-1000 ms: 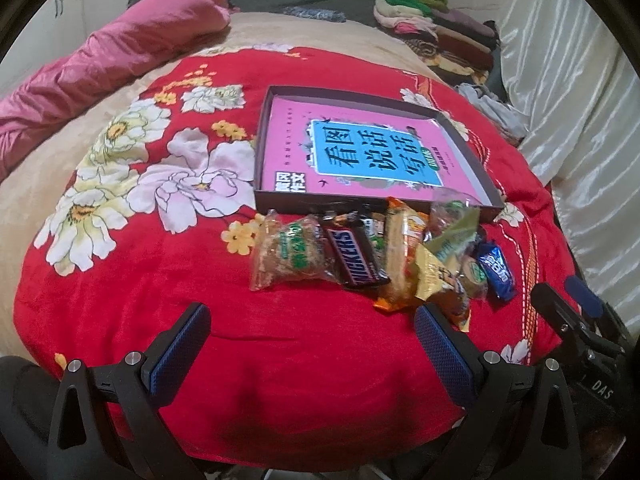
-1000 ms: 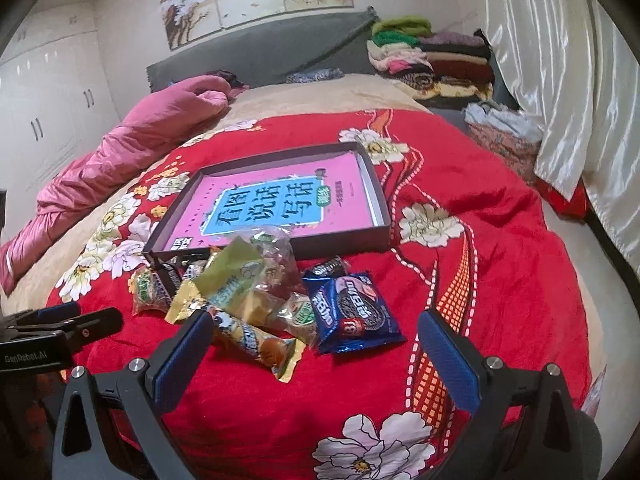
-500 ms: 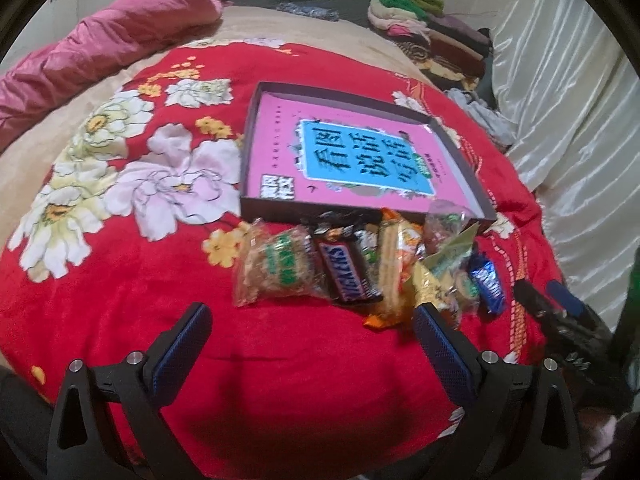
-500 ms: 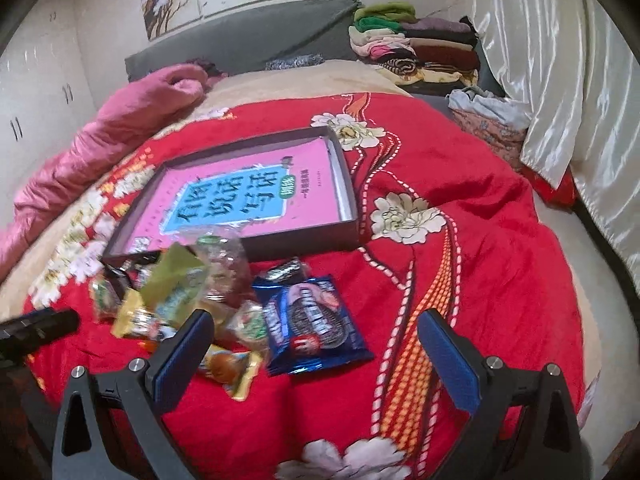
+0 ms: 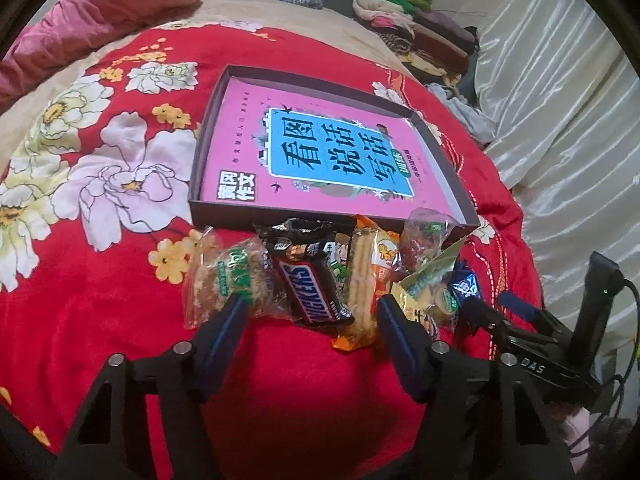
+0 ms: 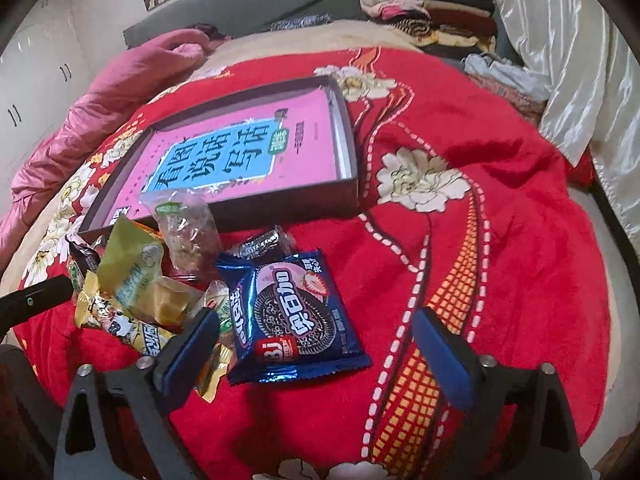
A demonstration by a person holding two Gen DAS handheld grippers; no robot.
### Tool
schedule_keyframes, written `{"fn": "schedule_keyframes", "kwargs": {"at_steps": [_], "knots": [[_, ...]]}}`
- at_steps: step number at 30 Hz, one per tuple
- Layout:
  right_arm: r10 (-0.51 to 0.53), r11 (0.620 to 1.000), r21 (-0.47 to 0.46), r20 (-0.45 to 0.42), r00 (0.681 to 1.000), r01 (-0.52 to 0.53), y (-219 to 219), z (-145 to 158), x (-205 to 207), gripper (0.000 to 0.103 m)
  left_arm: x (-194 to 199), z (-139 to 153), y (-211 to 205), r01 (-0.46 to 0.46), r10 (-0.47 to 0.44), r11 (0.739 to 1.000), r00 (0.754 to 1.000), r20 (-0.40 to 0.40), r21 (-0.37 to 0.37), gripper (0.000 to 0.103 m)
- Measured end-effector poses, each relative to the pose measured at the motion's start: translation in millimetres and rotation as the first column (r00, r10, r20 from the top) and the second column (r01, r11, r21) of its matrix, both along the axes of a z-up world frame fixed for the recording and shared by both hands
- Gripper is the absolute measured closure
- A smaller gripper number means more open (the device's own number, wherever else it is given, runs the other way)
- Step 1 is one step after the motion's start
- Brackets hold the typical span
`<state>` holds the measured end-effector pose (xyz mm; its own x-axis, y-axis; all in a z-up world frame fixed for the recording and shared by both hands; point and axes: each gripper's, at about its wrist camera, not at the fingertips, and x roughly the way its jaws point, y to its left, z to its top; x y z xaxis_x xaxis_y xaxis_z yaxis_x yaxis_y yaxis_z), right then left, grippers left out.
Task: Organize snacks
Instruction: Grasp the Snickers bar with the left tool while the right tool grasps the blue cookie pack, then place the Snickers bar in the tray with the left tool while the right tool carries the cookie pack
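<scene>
A pile of snack packets lies on the red flowered blanket in front of a shallow dark box [image 5: 224, 210] with a pink book [image 5: 320, 152] in it. In the left wrist view the pile holds a clear cracker pack [image 5: 228, 280], a Snickers bar [image 5: 308, 288] and an orange wafer pack [image 5: 370, 276]. My left gripper [image 5: 312, 316] is open, its fingers on either side of the Snickers bar's near end. In the right wrist view a blue Oreo pack [image 6: 292, 312] lies nearest. My right gripper [image 6: 316, 328] is open around its near end. The box [image 6: 348, 168] shows beyond.
A pink quilt [image 5: 92, 8] lies at the far left of the bed. Folded clothes [image 6: 432, 12] are stacked at the far right by white curtains [image 6: 580, 60]. The right gripper's body [image 5: 552, 356] shows at the right of the left wrist view.
Both grippers have moved forward and down toward the snack pile. The left now brackets the Snickers bar and the right brackets the Oreo pack. Both stay open.
</scene>
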<state>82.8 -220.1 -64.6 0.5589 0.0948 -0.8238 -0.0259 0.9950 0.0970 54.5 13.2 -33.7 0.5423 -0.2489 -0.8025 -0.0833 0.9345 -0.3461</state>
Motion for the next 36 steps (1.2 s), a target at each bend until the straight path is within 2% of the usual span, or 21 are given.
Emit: {"fn": "schedule_keyframes", "kwargs": {"at_steps": [6, 9, 11, 16, 24, 25, 27, 36], "knots": [[0.035, 0.998, 0.05, -0.028, 0.999, -0.034, 0, -8, 9, 0.02, 10, -3, 1, 0.004, -0.005, 1.0, 1.0, -0.004, -0.025, 0.047], [0.057, 0.996, 0.068, -0.026, 0.998, -0.055, 1, -9, 12, 0.028, 15, -6, 2, 0.005, -0.006, 0.999, 1.0, -0.014, -0.047, 0.058], [0.064, 0.996, 0.072, -0.024, 0.998, -0.062, 2, -9, 15, 0.029, 18, -7, 1, 0.008, -0.008, 0.999, 1.0, -0.011, -0.043, 0.06], [0.07, 0.99, 0.127, -0.024, 0.997, -0.066, -5, -11, 20, 0.041, 23, -9, 2, 0.01, -0.011, 0.998, 1.0, -0.015, -0.055, 0.06], [0.067, 0.98, 0.187, -0.015, 0.998, -0.063, -13, -10, 18, 0.047, 36, -18, 2, 0.006, -0.008, 0.998, 0.999, -0.034, -0.067, 0.06], [0.066, 0.98, 0.189, -0.011, 0.998, -0.063, -13, -9, 17, 0.048, 37, -19, 1, 0.005, -0.008, 0.998, 0.999, -0.035, -0.06, 0.061], [0.064, 0.98, 0.188, -0.005, 0.998, -0.062, -14, -8, 16, 0.048, 39, -21, 0, 0.007, -0.009, 0.999, 0.999, -0.038, -0.048, 0.073], [0.025, 0.982, 0.183, 0.067, 0.997, -0.037, -21, 6, 9, 0.049, 34, -16, 11, -0.013, 0.013, 0.997, 1.0, 0.0, -0.079, 0.074]]}}
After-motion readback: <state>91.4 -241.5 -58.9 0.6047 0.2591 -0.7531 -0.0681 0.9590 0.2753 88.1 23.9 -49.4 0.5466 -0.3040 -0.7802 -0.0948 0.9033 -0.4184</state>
